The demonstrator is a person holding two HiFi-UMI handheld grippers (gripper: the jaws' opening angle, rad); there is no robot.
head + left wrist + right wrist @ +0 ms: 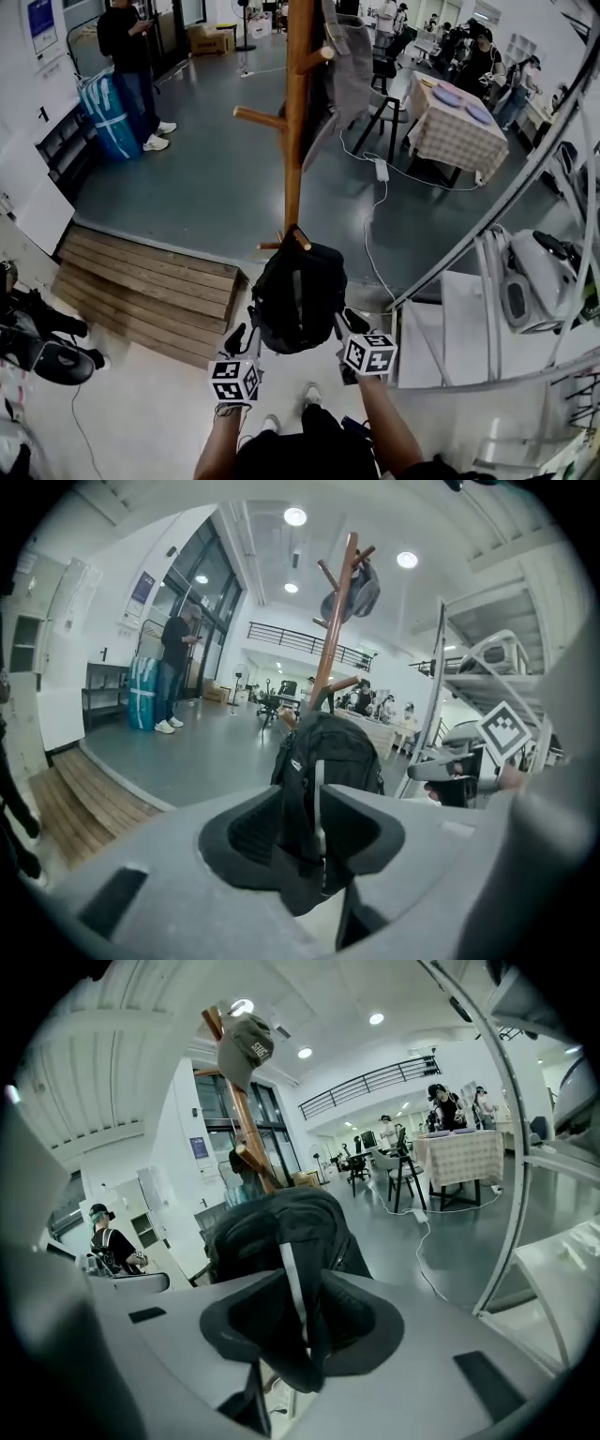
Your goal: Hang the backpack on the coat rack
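A black backpack (298, 295) hangs in the air between my two grippers, right in front of the wooden coat rack (295, 112). Its top sits beside a low peg (302, 242); I cannot tell whether it rests on it. My left gripper (246, 339) is shut on a backpack strap (314, 841) at the bag's left side. My right gripper (345, 325) is shut on the other strap (298, 1312) at its right side. In the left gripper view the backpack (328, 752) hides the lower pole (336, 621). In the right gripper view the bag (281, 1227) hangs below a grey cap (246, 1046).
A grey garment (349, 66) hangs high on the rack. A wooden platform (150, 281) lies to the left. A metal shelf frame (506, 206) stands at the right. Beyond are a person (127, 47), a blue bag (108, 117), a checked table (459, 127) and a floor cable (382, 169).
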